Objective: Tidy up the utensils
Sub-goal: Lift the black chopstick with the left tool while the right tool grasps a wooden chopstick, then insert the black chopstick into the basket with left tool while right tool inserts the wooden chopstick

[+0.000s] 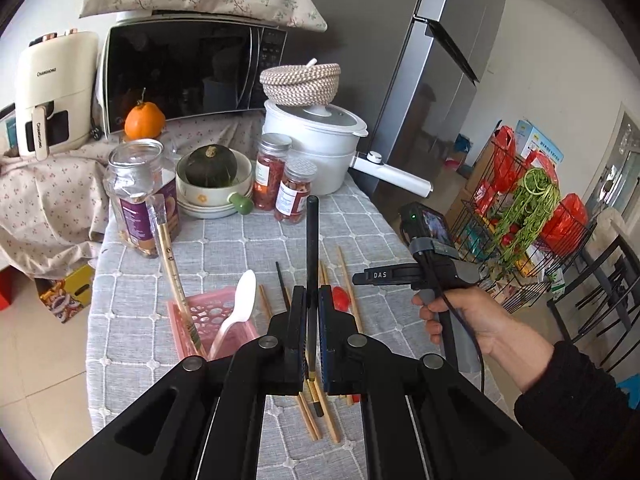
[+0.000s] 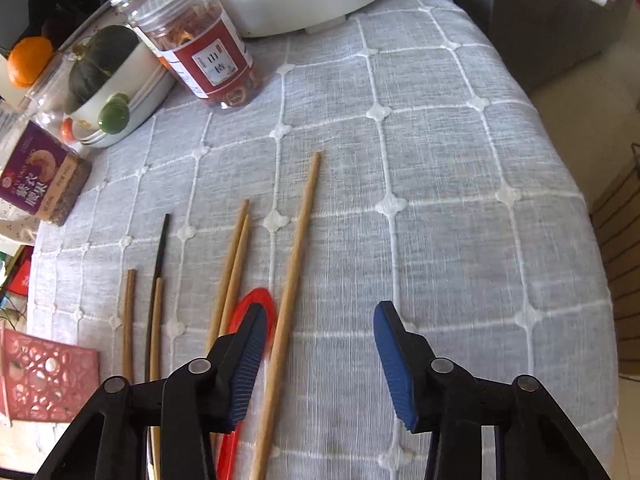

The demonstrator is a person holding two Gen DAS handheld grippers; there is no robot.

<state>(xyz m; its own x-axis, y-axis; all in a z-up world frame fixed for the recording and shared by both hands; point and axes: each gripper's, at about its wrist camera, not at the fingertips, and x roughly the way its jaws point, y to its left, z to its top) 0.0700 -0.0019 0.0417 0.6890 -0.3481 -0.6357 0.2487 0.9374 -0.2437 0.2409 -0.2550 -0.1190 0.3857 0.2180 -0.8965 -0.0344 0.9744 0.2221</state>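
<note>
Between our left gripper's [image 1: 308, 336] jaws, clamped tight, stands a black chopstick [image 1: 312, 240], upright and rising well beyond the tips; its gold-banded lower end pokes out behind them. We judge it light, stiff and slick, so a hold low on the shaft lets it pivot; nearer the middle would steady it. Ahead and to the left of these jaws sits the pink basket [image 1: 208, 312], already holding a white spoon [image 1: 240, 312] and a pale chopstick [image 1: 172, 264]. Our right gripper [image 2: 320, 356] has its jaws spread wide and empty above the worktop [image 2: 440, 160]. One long wooden chopstick [image 2: 292, 292] lies between them, close to the left jaw, with a red spoon [image 2: 264, 304] under that jaw; more sticks lie further left
</note>
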